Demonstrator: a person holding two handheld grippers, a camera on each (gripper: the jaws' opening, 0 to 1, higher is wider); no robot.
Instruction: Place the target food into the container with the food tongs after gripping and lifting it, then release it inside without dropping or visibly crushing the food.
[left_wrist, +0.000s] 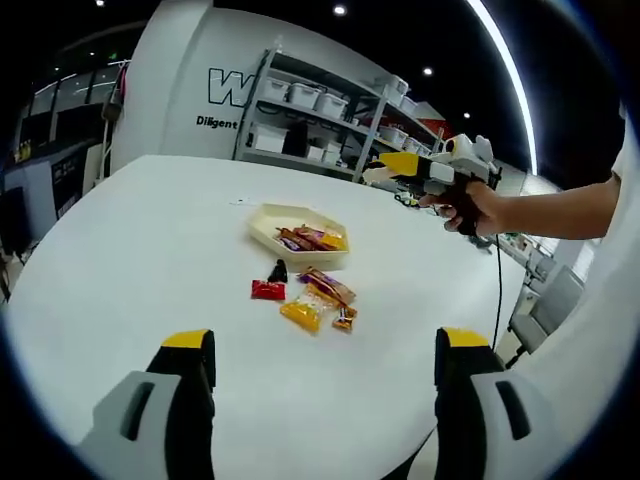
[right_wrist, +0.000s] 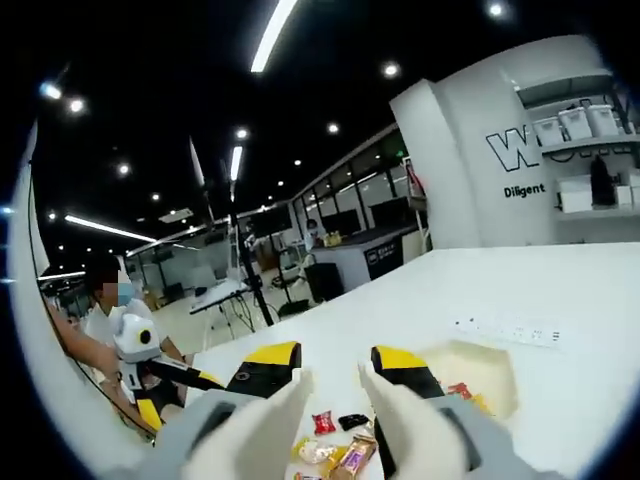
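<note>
On the round white table (left_wrist: 150, 260), the left gripper (left_wrist: 325, 375) hangs low at the near edge, its two yellow-tipped jaws spread wide with nothing between them. Ahead lies a loose cluster of wrapped snacks: one red packet (left_wrist: 267, 290), one small black packet (left_wrist: 278, 270), one yellow packet (left_wrist: 301, 314), one long brown-and-purple bar (left_wrist: 329, 285) and one small orange piece (left_wrist: 344, 321). Just beyond sits one pale yellow hexagonal tray (left_wrist: 270, 222) with several wrapped bars already inside. Far right, a hand (left_wrist: 472, 208) holds the right gripper (right_wrist: 335, 375) above the table; its jaws stand parted and empty.
</note>
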